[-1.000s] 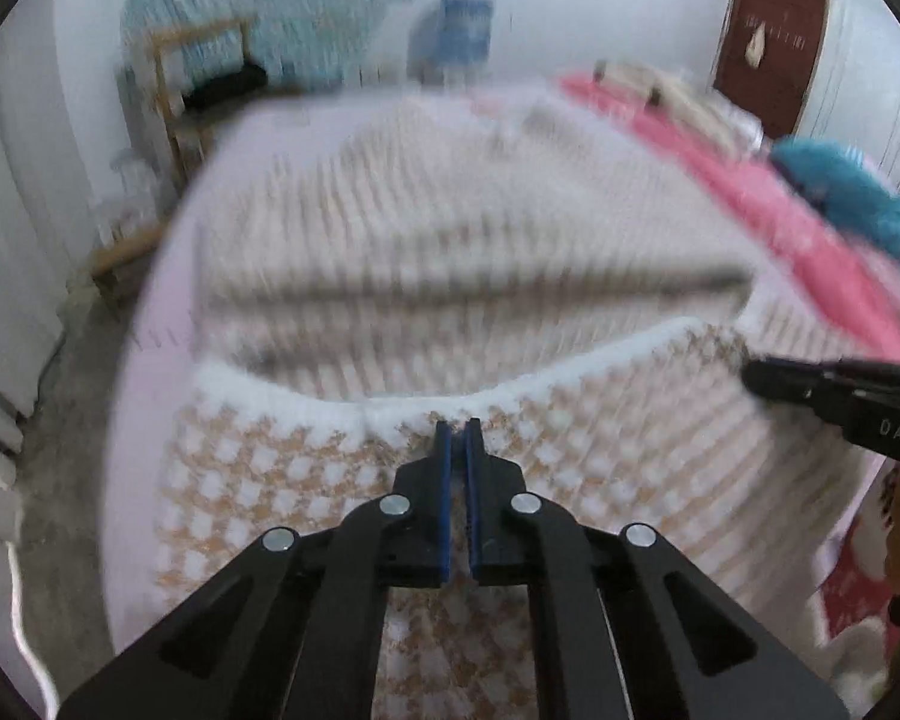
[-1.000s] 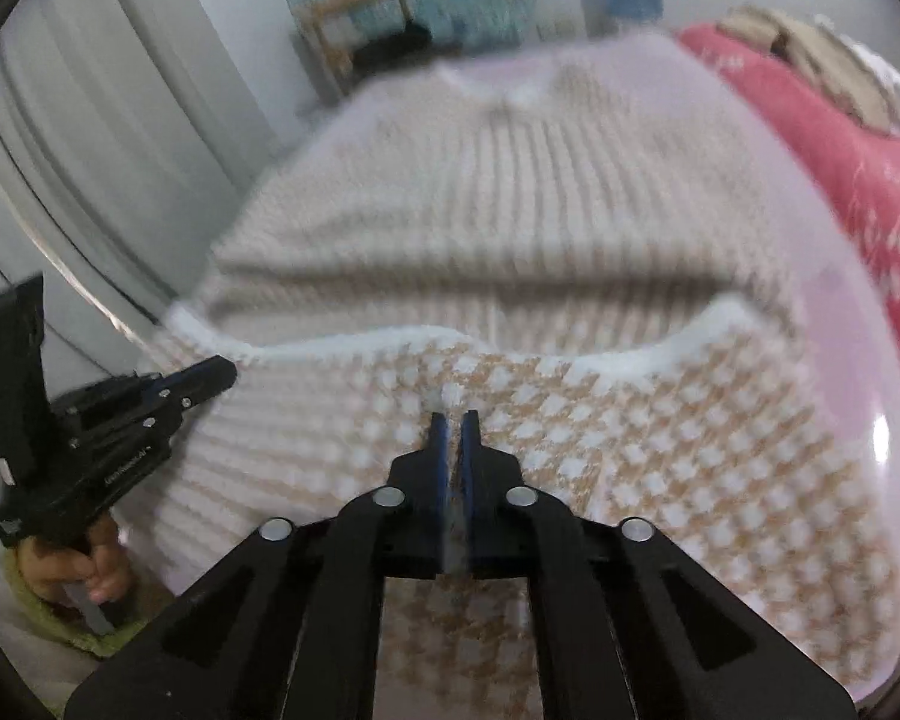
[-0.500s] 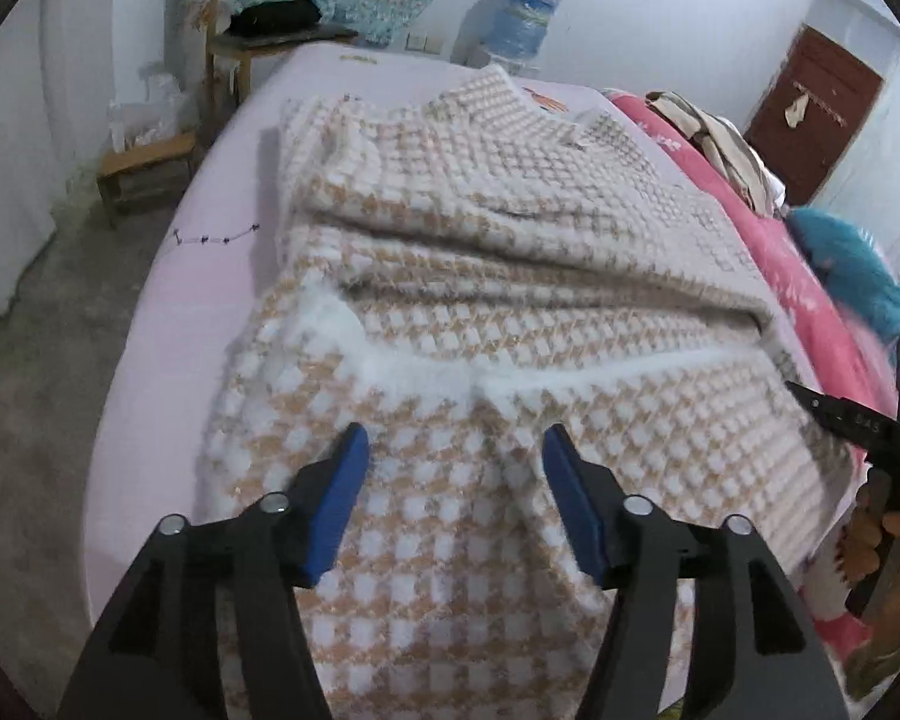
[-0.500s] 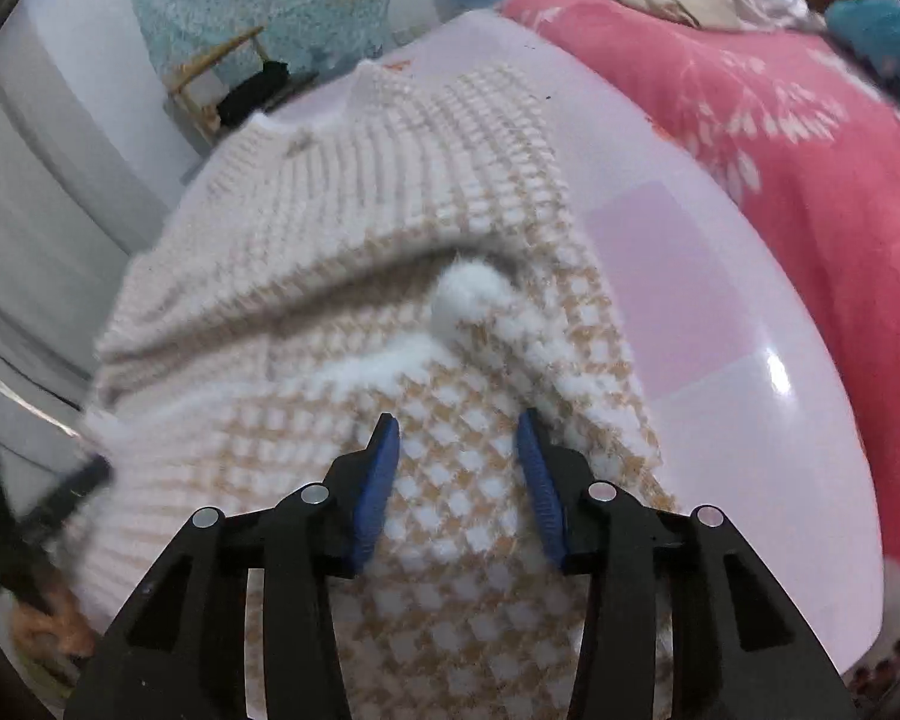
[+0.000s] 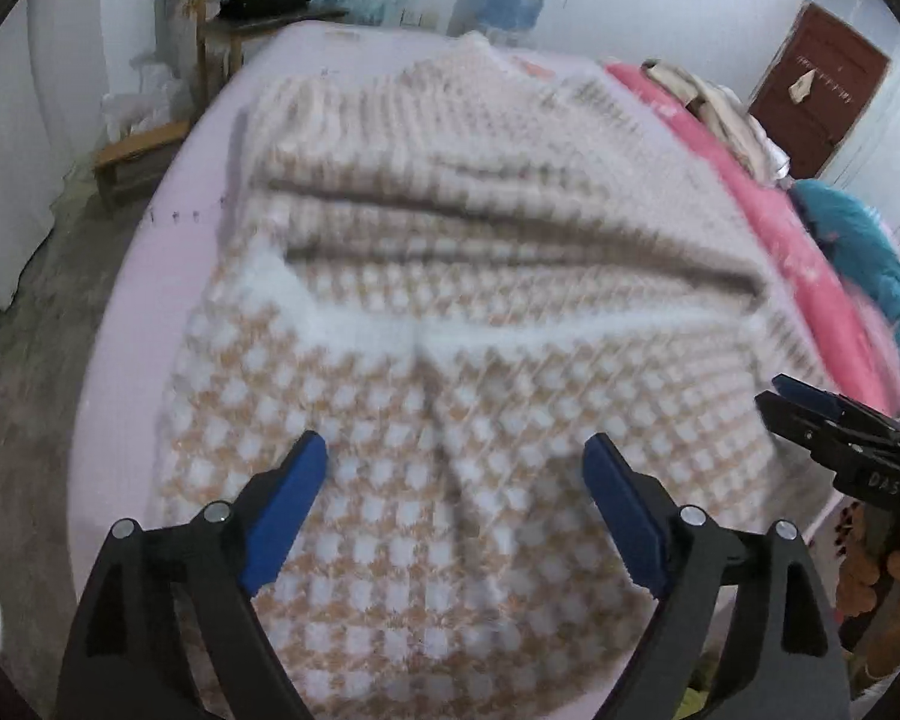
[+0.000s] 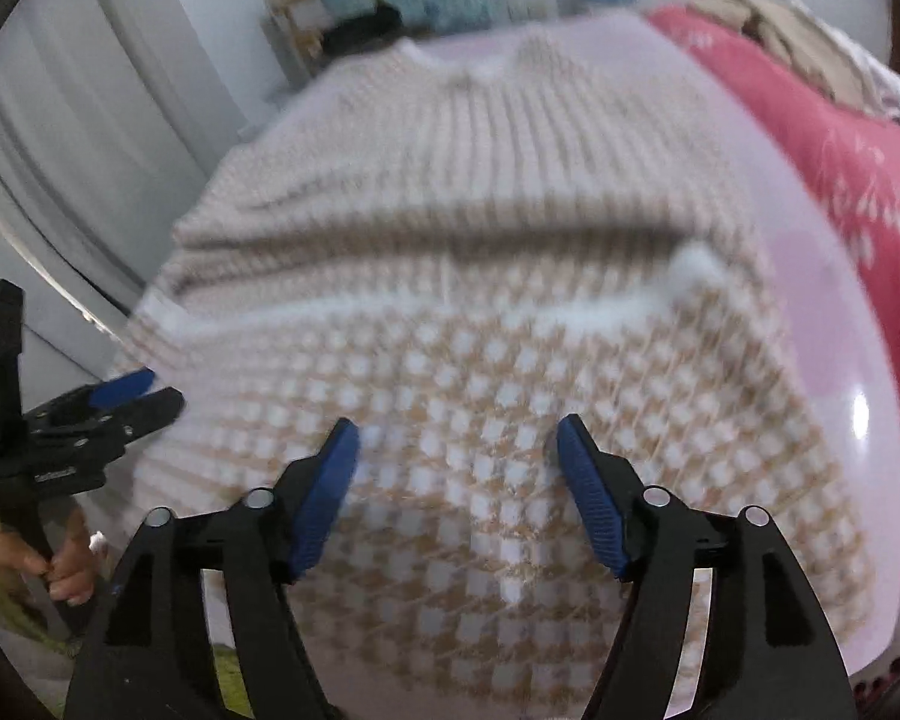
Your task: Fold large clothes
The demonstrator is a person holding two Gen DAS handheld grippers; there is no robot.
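checked sweater (image 5: 450, 312) lies flat on the lilac bed (image 5: 150, 300), its folded edge running crosswise just ahead of both claws. left gripper (image 5: 456, 468) and right gripper (image 6: 456, 456) opening, nothing pinched; both equally near.

Left gripper (image 5: 455, 456) jaws opening, nothing between; right gripper (image 6: 457, 441) likewise (both angled downward, blue pads apart).

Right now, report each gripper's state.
Left gripper: jaws opening, holding nothing, above the sweater.
Right gripper: jaws opening, holding nothing.
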